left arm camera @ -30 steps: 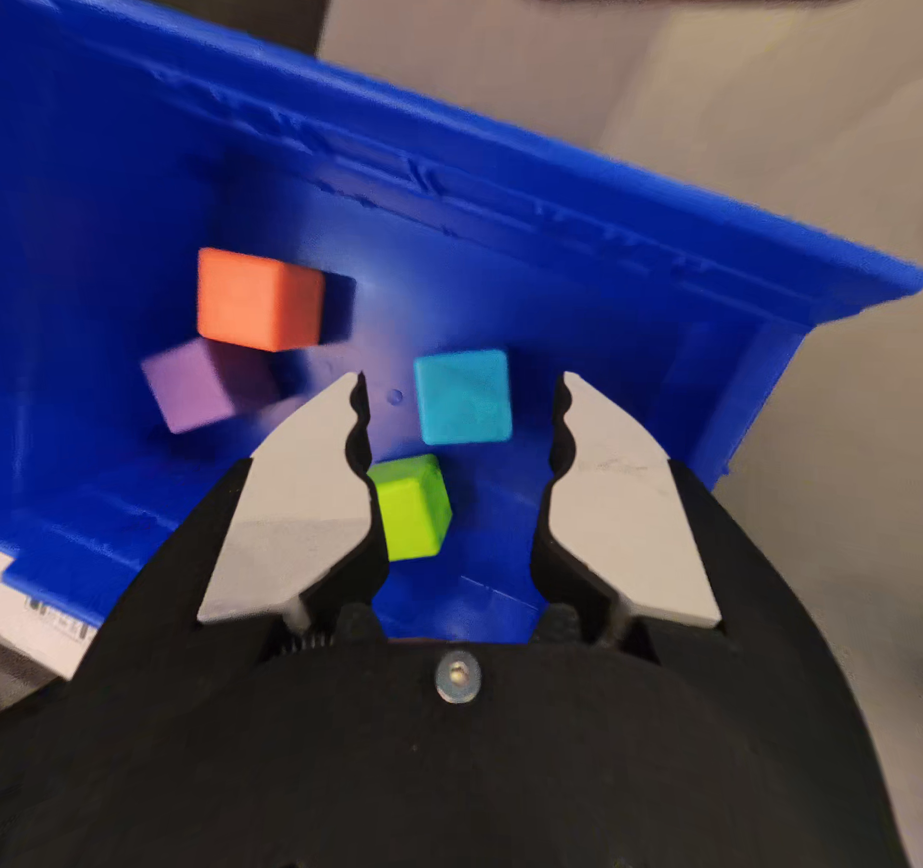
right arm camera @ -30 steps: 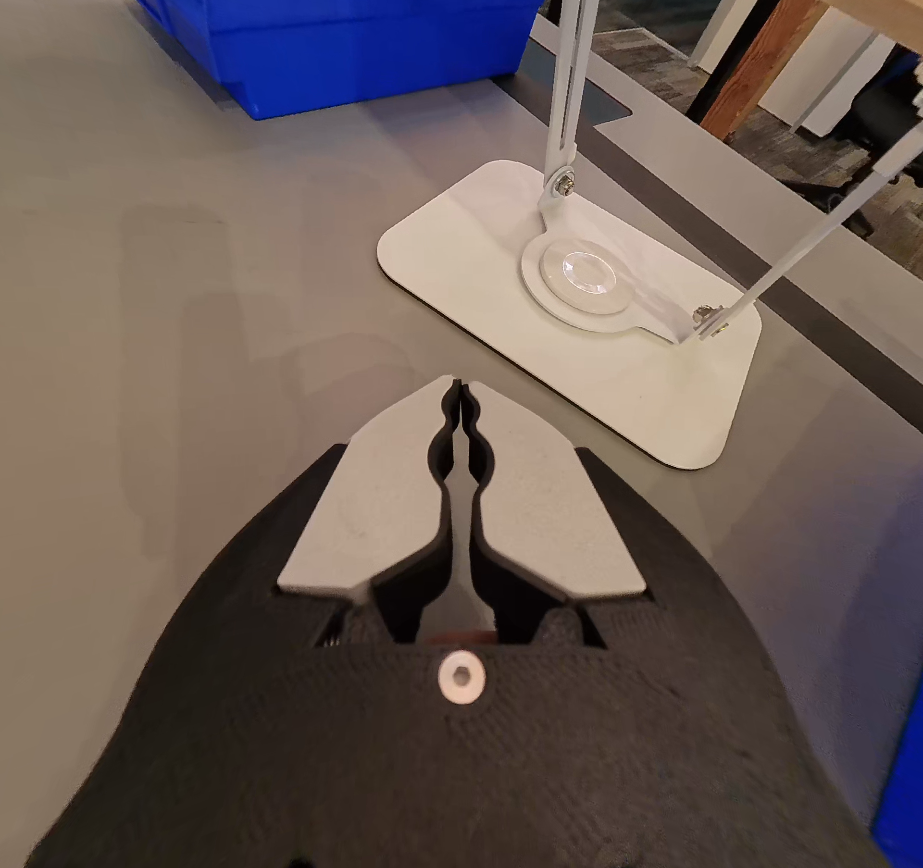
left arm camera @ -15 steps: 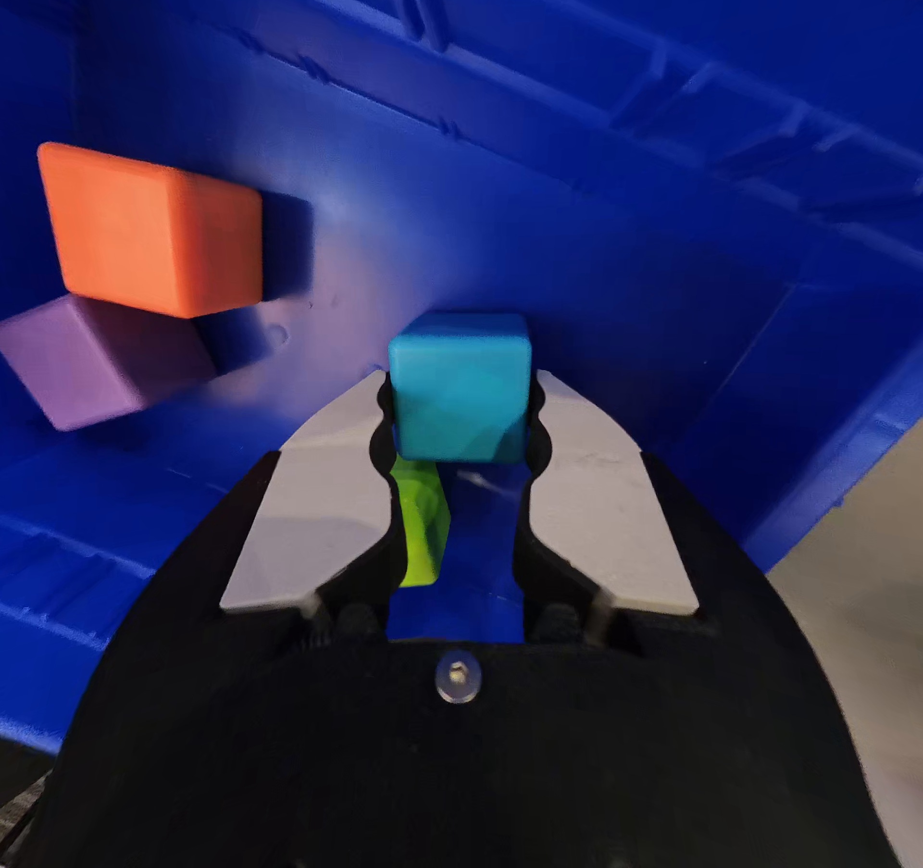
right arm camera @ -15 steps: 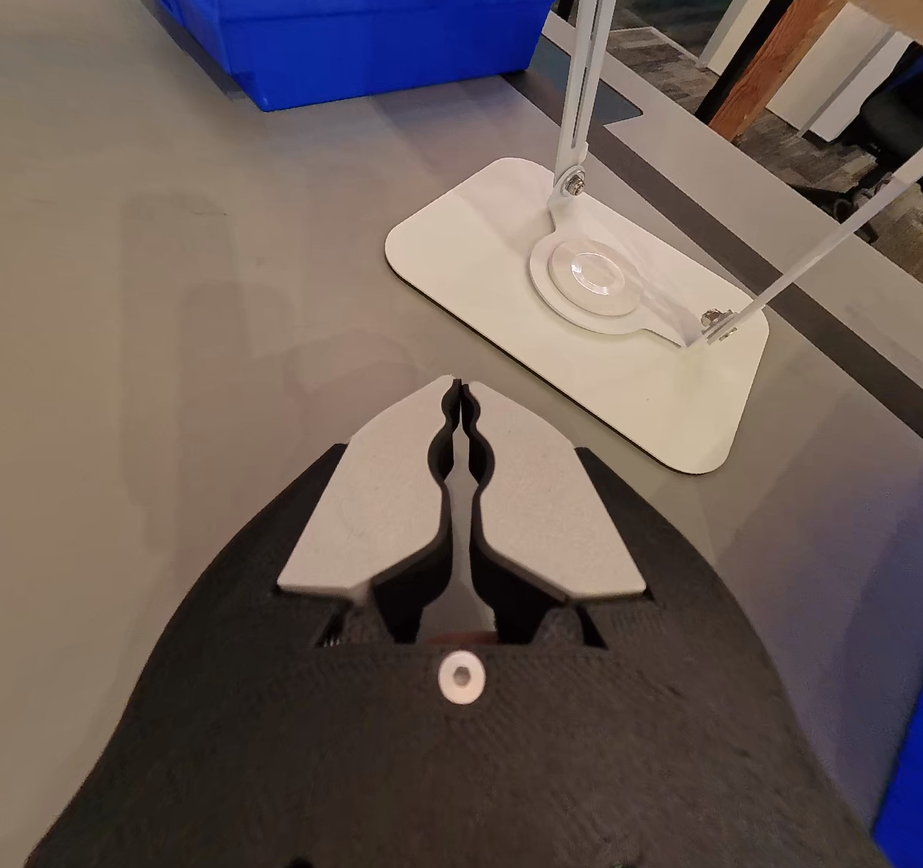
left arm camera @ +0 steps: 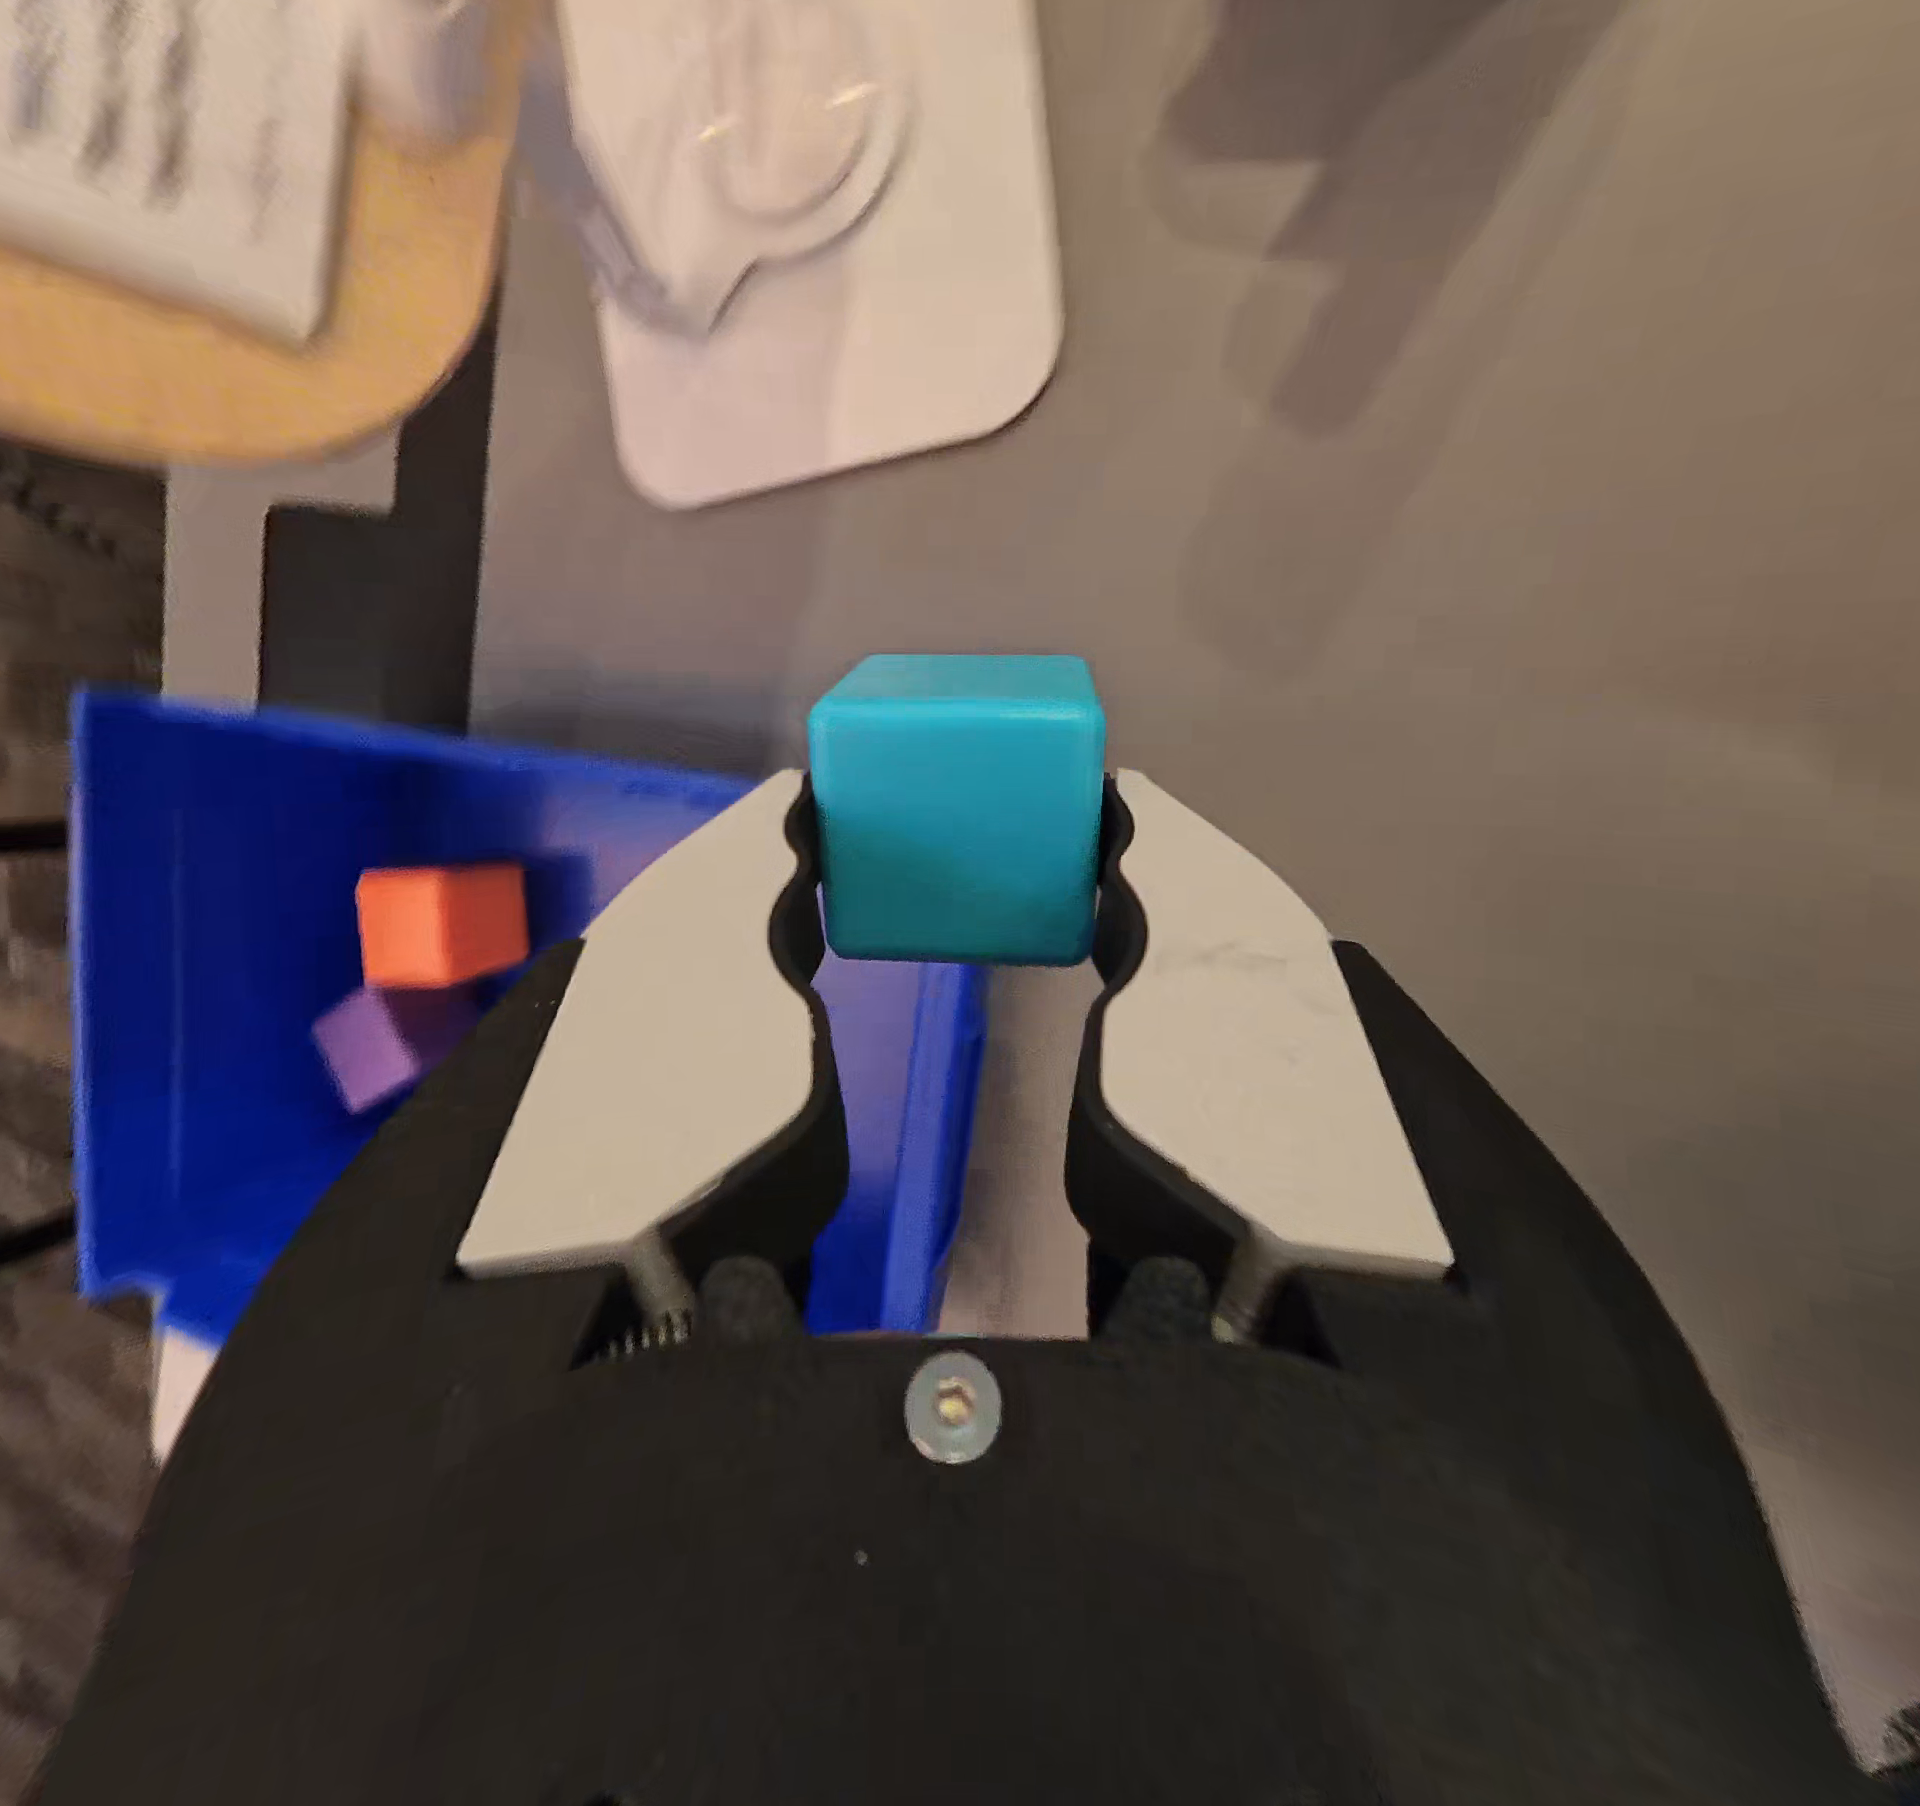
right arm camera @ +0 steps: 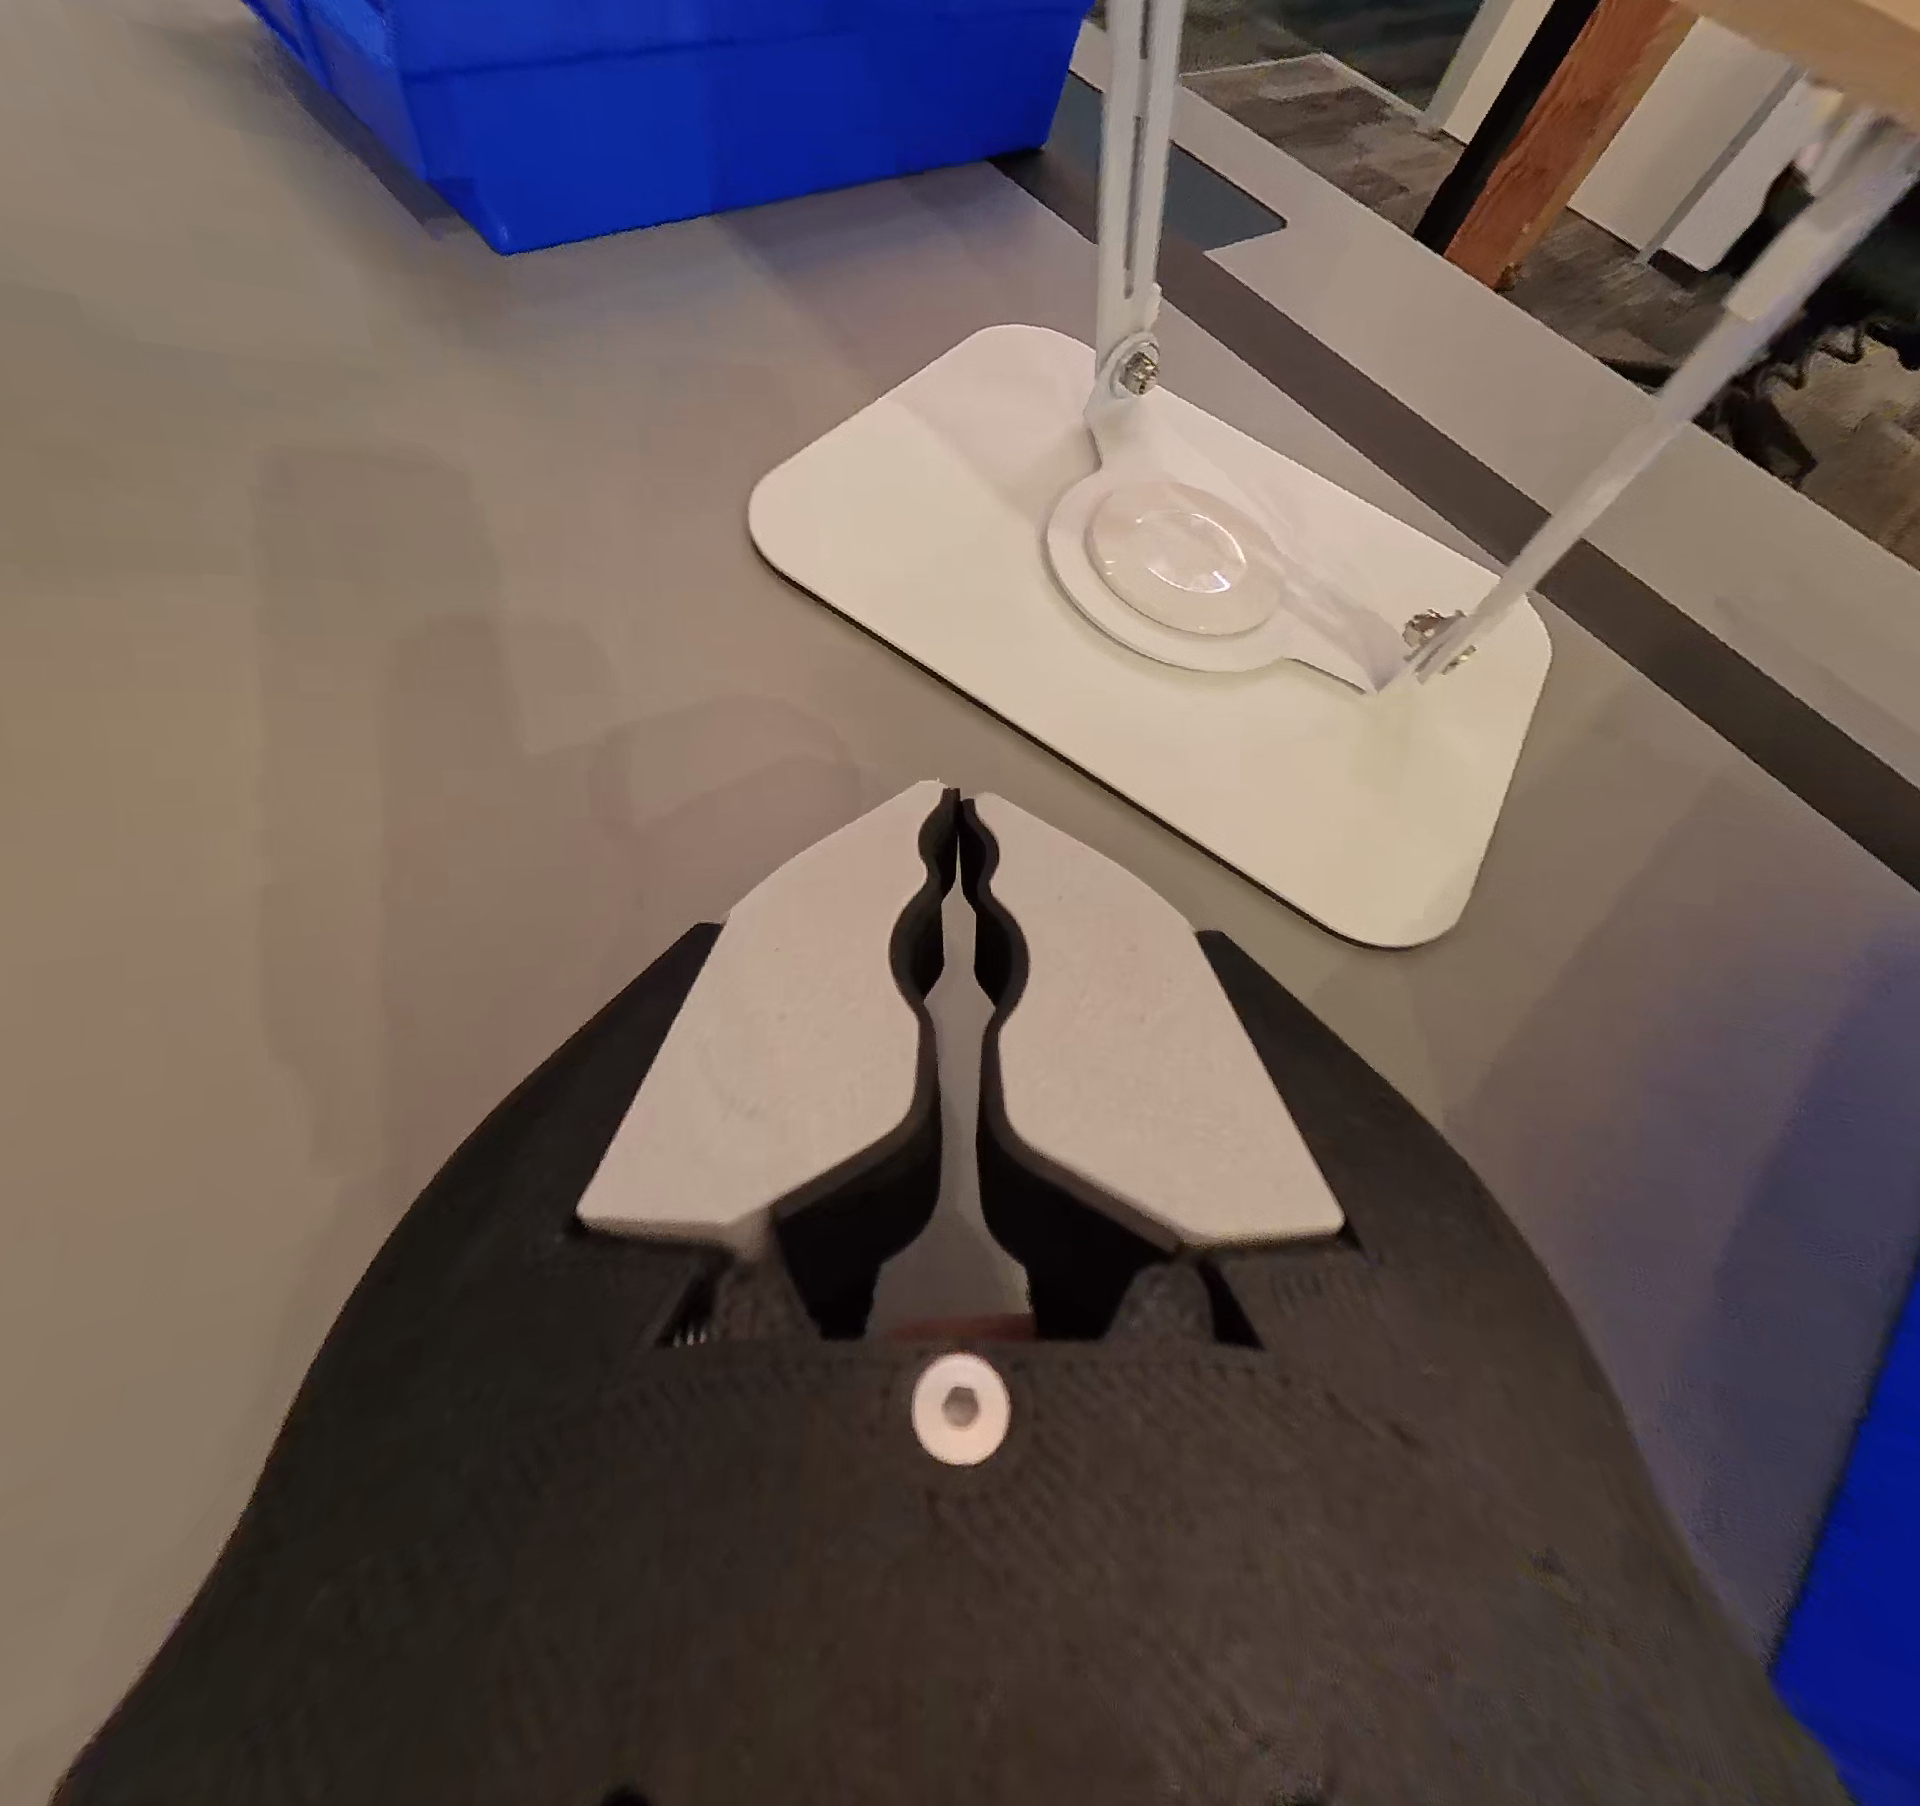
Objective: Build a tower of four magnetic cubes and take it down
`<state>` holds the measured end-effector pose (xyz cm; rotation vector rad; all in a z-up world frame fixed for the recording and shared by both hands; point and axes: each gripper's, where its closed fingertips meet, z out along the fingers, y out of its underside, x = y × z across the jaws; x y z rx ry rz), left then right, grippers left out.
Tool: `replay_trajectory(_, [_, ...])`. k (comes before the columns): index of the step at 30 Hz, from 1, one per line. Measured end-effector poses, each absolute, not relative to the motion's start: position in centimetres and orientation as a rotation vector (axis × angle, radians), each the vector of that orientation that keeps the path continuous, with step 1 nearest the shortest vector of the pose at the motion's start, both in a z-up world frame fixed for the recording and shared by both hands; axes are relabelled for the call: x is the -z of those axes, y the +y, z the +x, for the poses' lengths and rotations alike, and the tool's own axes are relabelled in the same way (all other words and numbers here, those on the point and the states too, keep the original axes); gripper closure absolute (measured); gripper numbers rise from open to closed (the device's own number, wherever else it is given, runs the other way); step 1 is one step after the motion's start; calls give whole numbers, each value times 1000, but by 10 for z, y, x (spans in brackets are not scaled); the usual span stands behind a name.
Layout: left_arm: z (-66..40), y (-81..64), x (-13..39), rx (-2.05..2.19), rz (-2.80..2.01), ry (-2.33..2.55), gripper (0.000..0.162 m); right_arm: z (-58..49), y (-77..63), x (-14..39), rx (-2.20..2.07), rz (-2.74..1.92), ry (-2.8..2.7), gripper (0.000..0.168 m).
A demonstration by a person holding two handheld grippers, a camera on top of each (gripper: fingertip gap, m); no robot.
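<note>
The left gripper (left arm camera: 956,821) pinches a teal plastic cube (left arm camera: 954,811) between its fingertips, held above the grey bench (left arm camera: 1507,717). An orange cube (left arm camera: 442,925) and a purple cube (left arm camera: 374,1044) sit touching inside the blue plastic bin (left arm camera: 208,977). The right gripper (right arm camera: 956,826), fingers pressed together and empty, hangs over the bench near a white stand base (right arm camera: 1195,748).

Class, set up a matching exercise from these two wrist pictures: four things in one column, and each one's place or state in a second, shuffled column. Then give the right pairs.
Things
1. teal cube
2. orange cube
3. right tool
4. white stand

Places or states
A. shut, holding nothing
B. on the grey table
C. inside the blue bin
D. gripped by the left tool

Pairs: 1-D, 2-C, 3-A, 4-B
</note>
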<state>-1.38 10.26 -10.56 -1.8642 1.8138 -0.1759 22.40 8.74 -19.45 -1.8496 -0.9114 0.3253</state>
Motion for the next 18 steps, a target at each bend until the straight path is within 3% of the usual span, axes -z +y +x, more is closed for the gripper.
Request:
replay_trajectory(1, [3,90,110,196,-1832,1857,112,228,89,194,-321,-1854,-900,168])
replay_trajectory(9, [136,40,169,303,-1748,1973,112,253,102,193,-304,-1882,-824,168])
replay_trajectory(18, [190,14,209,358,-1712,2171,113,255,102,195,-306,-1891,-832,168])
